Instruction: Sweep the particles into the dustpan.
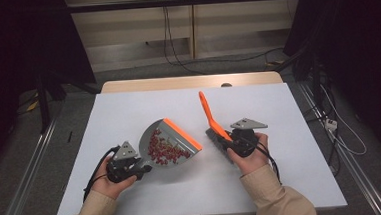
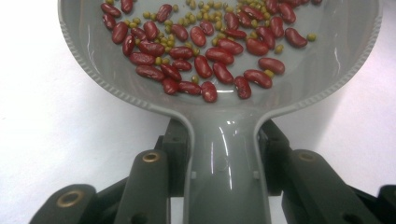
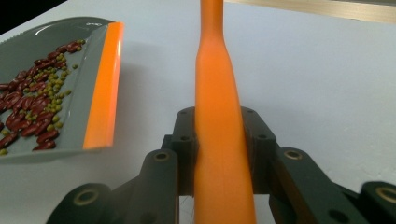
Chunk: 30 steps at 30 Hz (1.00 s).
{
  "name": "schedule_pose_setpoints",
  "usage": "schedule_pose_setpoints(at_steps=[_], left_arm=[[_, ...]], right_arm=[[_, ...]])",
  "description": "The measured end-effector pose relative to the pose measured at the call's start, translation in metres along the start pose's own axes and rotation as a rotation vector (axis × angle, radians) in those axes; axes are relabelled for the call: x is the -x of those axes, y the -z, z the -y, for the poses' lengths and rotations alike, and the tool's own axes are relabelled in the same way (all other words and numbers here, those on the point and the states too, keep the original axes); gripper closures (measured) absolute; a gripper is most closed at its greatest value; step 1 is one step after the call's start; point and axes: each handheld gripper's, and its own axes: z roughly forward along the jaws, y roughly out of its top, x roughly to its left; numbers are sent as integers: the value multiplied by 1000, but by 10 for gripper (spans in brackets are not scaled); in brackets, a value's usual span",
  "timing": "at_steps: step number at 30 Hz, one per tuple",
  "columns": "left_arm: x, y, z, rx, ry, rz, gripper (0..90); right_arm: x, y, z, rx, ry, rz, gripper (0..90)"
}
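Left hand-held gripper (image 1: 132, 167) pinching grey dustpan (image 1: 167, 145) by its glossy handle, at 8 o'clock on the white bench (image 1: 128, 111); orange front lip, red kidney beans (image 2: 205, 56) and small green beans (image 2: 161, 60) scattered inside. Right hand-held gripper (image 1: 234, 141) clamped on orange brush (image 1: 210, 116), at 4 o'clock, handle slanting up toward 12.

Lab: dark curtains (image 1: 19, 43), loose cables (image 1: 175, 48) (floor rails (image 1: 25, 177) too).

One dustpan (image 1: 173, 138), one brush (image 1: 212, 120), two grippers: left (image 1: 127, 165), right (image 1: 241, 137); red beans (image 2: 205, 56), several dozen; green beans (image 2: 196, 44), many, too small to count
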Motion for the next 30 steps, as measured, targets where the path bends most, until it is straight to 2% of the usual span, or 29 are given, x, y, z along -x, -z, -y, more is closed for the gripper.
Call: schedule_pose_setpoints(at_steps=[4, 5, 10, 11, 18, 20, 21, 30], left_arm=[[-3, 1, 0, -8, 16, -48, 641], [-5, 2, 0, -3, 22, -38, 641], [-9, 4, 0, 1, 49, -75, 641], [-11, 4, 0, 5, 50, -65, 641], [-17, 5, 1, 3, 82, -85, 641], [-18, 6, 1, -4, 82, -107, 641], [-19, 6, 2, -1, 92, -92, 641], [-26, 8, 3, -3, 118, -118, 641]], right_arm=[[3, 2, -1, 7, -6, 3, 710], [4, 2, -1, 9, -5, 2, 710], [8, 5, -2, 19, -7, 10, 710], [9, 5, -2, 21, -10, 14, 710], [23, 12, -1, 32, -29, 34, 710], [27, 15, 0, 33, -32, 40, 710], [29, 16, 0, 33, -34, 45, 710], [40, 23, 3, 28, -34, 61, 710]])
